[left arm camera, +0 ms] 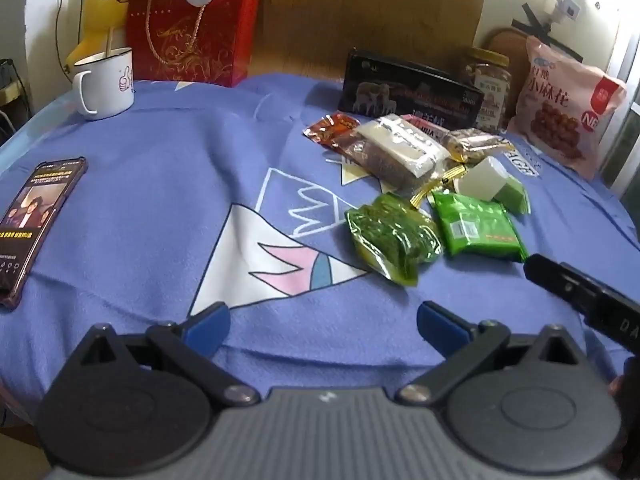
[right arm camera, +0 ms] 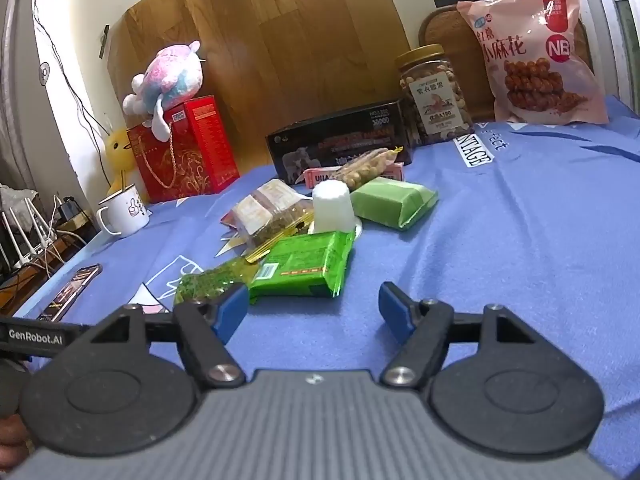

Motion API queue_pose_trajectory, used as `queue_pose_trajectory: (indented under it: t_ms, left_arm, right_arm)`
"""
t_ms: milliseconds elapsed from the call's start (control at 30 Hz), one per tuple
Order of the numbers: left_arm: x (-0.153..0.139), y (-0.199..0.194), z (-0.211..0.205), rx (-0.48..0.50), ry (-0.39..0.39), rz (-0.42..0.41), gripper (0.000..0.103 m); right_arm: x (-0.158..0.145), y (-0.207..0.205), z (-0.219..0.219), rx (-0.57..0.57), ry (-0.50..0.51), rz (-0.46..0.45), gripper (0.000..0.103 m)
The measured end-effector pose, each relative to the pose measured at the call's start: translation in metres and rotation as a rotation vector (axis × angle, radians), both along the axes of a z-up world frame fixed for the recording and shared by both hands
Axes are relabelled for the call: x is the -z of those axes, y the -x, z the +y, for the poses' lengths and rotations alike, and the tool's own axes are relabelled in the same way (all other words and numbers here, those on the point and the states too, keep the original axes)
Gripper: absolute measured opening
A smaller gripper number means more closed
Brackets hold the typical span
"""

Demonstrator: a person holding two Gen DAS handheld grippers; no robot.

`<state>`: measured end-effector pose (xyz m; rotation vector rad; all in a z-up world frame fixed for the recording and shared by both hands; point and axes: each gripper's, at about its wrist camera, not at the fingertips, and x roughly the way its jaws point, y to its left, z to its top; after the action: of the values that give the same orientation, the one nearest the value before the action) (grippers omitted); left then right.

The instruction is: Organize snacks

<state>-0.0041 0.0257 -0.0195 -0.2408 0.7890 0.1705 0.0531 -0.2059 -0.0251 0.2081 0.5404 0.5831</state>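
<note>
Two handheld grippers hover low over a blue printed tablecloth [left arm camera: 140,168], both with jaws spread wide and holding nothing. The left gripper [left arm camera: 323,320] faces bare cloth; the right gripper [right arm camera: 313,312] sits just short of a bright green foil snack packet [right arm camera: 306,262], which lies beside a clear pouch of green pickled vegetables [left arm camera: 390,236]. Behind them the pile continues: a white plastic cup-shaped tub [right arm camera: 332,206], a pale green wrapped block [right arm camera: 394,200], a clear packet of brown and white bars [left arm camera: 394,150] and a red-orange sachet [left arm camera: 330,128]. At the back stand a black carton [right arm camera: 340,142], a gold-lidded jar of nuts [right arm camera: 434,94] and a large pink bag of fried twists [right arm camera: 536,52]. Only the left view shows the smartphone [left arm camera: 34,220] face-up and lit; only the right view shows the pink plush toy [right arm camera: 170,76] whole, atop the red gift bag [right arm camera: 180,152].
</note>
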Motion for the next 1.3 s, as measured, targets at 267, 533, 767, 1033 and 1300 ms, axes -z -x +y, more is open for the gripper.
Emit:
queue_pose_trajectory:
  t_ms: [267,533,767,1033,1300]
  left_arm:
    - [0.003,-0.006,0.003,-0.008,-0.01,0.02,0.103]
    - [0.004,-0.011,0.002,-0.004,-0.02,0.026,0.103]
    - [0.005,-0.011,0.01,0.0,0.028,-0.021,0.103]
    - [0.007,-0.012,0.004,0.039,-0.028,-0.018,0.103]
    - [-0.022,-0.027,0.025,0.121,0.079,-0.123,0.094]
  right_arm:
    - [0.002,-0.004,0.001,0.0,0.0,0.008,0.074]
    - [0.006,-0.008,0.0,0.002,-0.004,0.02,0.074]
    - [0.009,-0.014,-0.002,0.01,-0.018,0.042,0.074]
    - [0.01,-0.016,0.0,0.011,-0.018,0.047,0.074]
    - [0.0,-0.024,0.001,-0.062,0.011,0.019,0.072]
